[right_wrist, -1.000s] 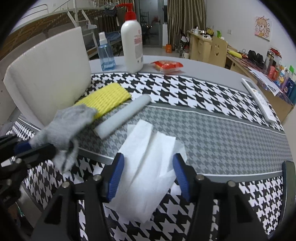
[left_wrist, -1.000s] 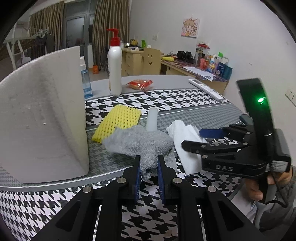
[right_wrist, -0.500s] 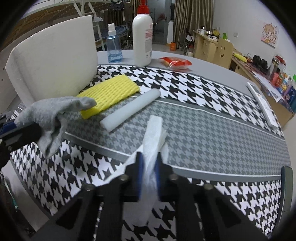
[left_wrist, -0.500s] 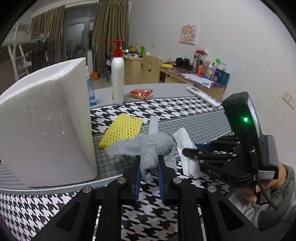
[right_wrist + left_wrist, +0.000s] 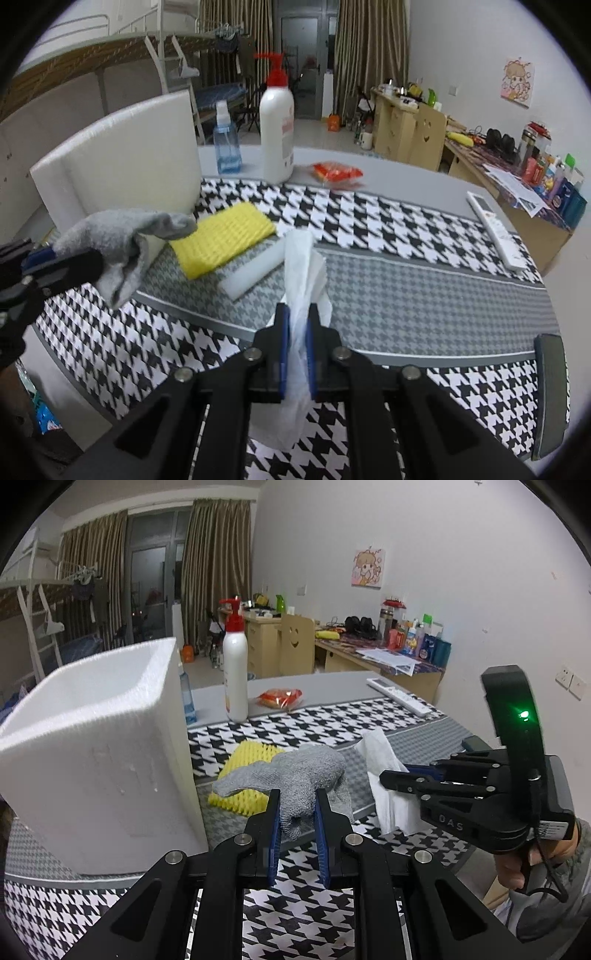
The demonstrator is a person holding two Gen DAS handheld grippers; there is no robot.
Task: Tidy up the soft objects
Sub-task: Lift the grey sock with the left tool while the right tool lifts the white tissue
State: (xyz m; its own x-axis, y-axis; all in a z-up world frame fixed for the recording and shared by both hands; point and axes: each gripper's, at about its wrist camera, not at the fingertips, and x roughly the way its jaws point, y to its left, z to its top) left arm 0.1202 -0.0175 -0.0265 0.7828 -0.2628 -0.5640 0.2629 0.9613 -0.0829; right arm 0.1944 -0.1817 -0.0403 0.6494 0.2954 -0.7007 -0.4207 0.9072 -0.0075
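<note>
My left gripper (image 5: 297, 805) is shut on a grey cloth (image 5: 295, 775) and holds it lifted above the table, right of the white foam box (image 5: 92, 746); the cloth also shows in the right wrist view (image 5: 122, 236). My right gripper (image 5: 297, 321) is shut on a white tissue (image 5: 301, 266), also lifted; it shows in the left wrist view (image 5: 384, 775) too. A yellow foam net (image 5: 221, 236) and a white foam tube (image 5: 255, 273) lie on the houndstooth cloth.
A white pump bottle (image 5: 276, 122), a blue spray bottle (image 5: 226, 147), an orange packet (image 5: 337, 172) and a remote (image 5: 495, 229) stand or lie at the back of the table. A cluttered desk (image 5: 380, 653) stands behind.
My right gripper has shut on the tissue and lifted it. My left gripper has raised the grey cloth off the table, level with the box's rim.
</note>
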